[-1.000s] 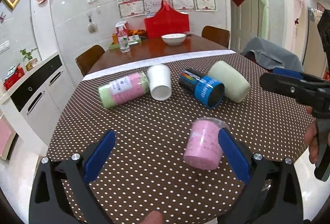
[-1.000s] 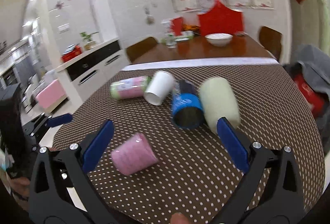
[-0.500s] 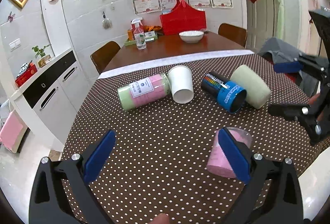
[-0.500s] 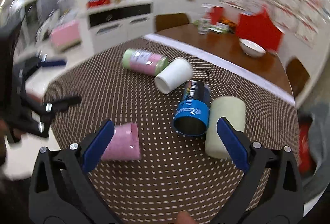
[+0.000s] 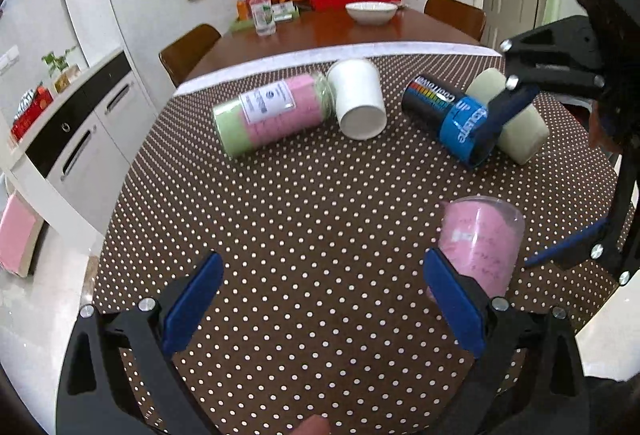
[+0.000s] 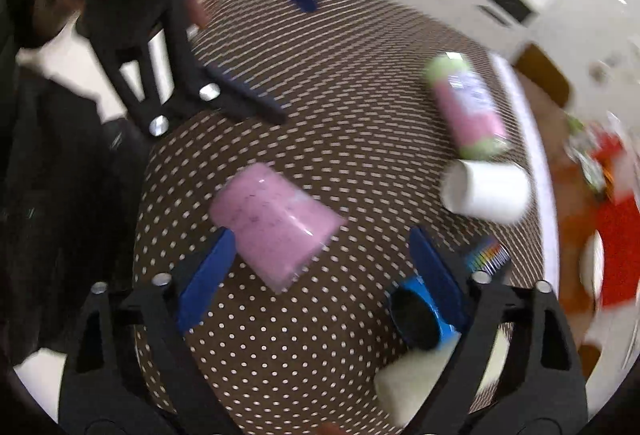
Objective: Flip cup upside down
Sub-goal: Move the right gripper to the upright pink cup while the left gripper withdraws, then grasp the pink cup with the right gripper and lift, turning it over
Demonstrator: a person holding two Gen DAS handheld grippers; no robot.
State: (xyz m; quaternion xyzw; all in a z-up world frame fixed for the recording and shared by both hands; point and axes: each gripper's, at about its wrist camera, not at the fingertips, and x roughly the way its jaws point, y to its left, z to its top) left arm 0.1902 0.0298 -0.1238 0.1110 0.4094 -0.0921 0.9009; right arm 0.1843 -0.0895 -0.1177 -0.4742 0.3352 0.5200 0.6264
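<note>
Grippers, left [image 5: 320, 299] and right [image 6: 320, 267], gape beside pink cup [image 5: 480, 247].

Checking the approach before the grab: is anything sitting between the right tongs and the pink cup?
Nothing visible does. The pink cup lies on its side just ahead of the open right tongs, with only bare dotted tablecloth between them.

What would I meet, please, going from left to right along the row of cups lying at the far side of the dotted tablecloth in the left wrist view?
Green-and-pink cup → white cup → black-and-blue cup → pale green cup.
</note>
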